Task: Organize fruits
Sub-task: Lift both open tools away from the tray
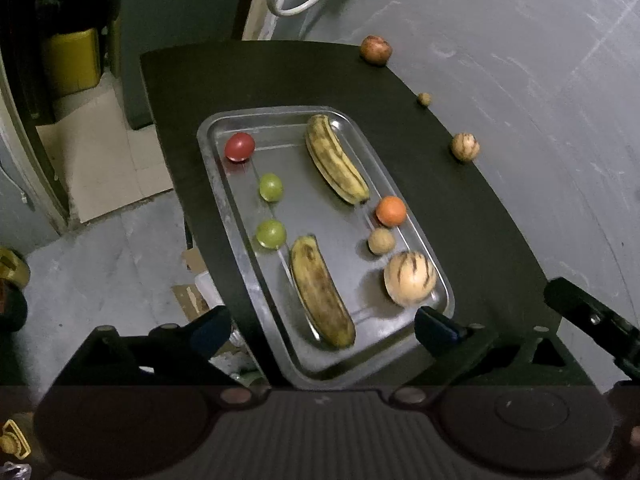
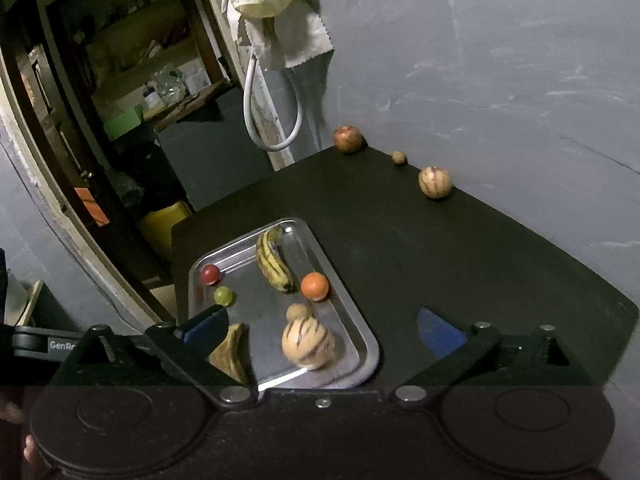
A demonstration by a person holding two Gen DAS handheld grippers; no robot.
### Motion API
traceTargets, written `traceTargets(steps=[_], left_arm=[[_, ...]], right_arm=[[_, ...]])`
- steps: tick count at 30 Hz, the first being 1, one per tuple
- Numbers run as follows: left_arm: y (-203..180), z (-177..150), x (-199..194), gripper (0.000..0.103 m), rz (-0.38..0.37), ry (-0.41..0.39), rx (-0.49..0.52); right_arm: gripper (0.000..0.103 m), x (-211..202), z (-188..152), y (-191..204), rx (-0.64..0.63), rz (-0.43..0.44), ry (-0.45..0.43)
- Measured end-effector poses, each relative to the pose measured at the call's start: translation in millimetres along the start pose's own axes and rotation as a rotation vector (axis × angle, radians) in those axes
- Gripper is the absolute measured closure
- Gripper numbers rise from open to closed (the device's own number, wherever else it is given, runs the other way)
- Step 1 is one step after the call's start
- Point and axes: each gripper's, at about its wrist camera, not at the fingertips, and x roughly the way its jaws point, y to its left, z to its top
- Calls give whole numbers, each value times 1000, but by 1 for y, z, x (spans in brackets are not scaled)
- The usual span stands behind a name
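Sitting on a black table [image 1: 460, 216], a metal tray [image 1: 224, 208] holds most of the fruit. At its far left corner lies a red fruit [image 1: 239, 146], and nearer along the left side two green grapes, the far grape [image 1: 271, 187] and the near grape [image 1: 271, 233], apart from each other. Toward the middle, a brown-spotted banana [image 1: 321, 294] lies lengthwise at the near end, and a second banana [image 1: 335, 160] lies at the far end, tilted toward the right rim. By its near tip sits an orange [image 1: 391, 211] close against the right rim, then a small tan fruit [image 1: 381, 241] just beside it, then a striped melon [image 1: 409, 278] in the near right corner.

Along the table's right edge, against the grey wall [image 1: 540, 40], three more fruits stand well apart from the tray: a reddish apple [image 1: 375, 50] at the far corner, a tiny brown fruit [image 1: 424, 99], and a second striped melon [image 1: 465, 146].

The left gripper [image 1: 322, 330] hovers over the tray's near end with its jaws spread wide and nothing between them. The right gripper [image 2: 320, 330] hangs above the tray's near right corner, its jaws likewise wide apart and holding nothing, the striped melon showing blurred between them.
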Motion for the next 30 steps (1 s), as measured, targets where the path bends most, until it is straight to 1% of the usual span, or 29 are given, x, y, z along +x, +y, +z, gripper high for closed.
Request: traceTargets(steps=[5,9,12,13,17,20,24,27,30], left_arm=[[-10,-18,-23,2,19,6,42],[-24,-30,-47,1,22,-8,102],[-33,-37,-66,1,18,-21,138],[-37,-38,-72,1,15,-23,148],[-51,-38,-98,1,5,-34,173],[-60,-31,-116,1,-23,-44,196],[-74,-14,-139,1,-46,-104,253],[-84,4,-150,1,-63,-145,294],[-89,26,-154,1,-71,-177,324]], right_arm=[[1,-53,-3,-5,-21,-37,-28],[1,-88,4,-11,-49,-89,-3],[1,-109,16,-27,24,-60,85],[1,-115,21,-32,57,-65,104],[1,-151,41,-48,154,-94,110],[1,-182,65,-53,185,-84,73],[1,-216,107,-48,180,-74,26],[1,-232,146,-33,109,-92,-38],[1,-232,182,-16,35,-102,-102]])
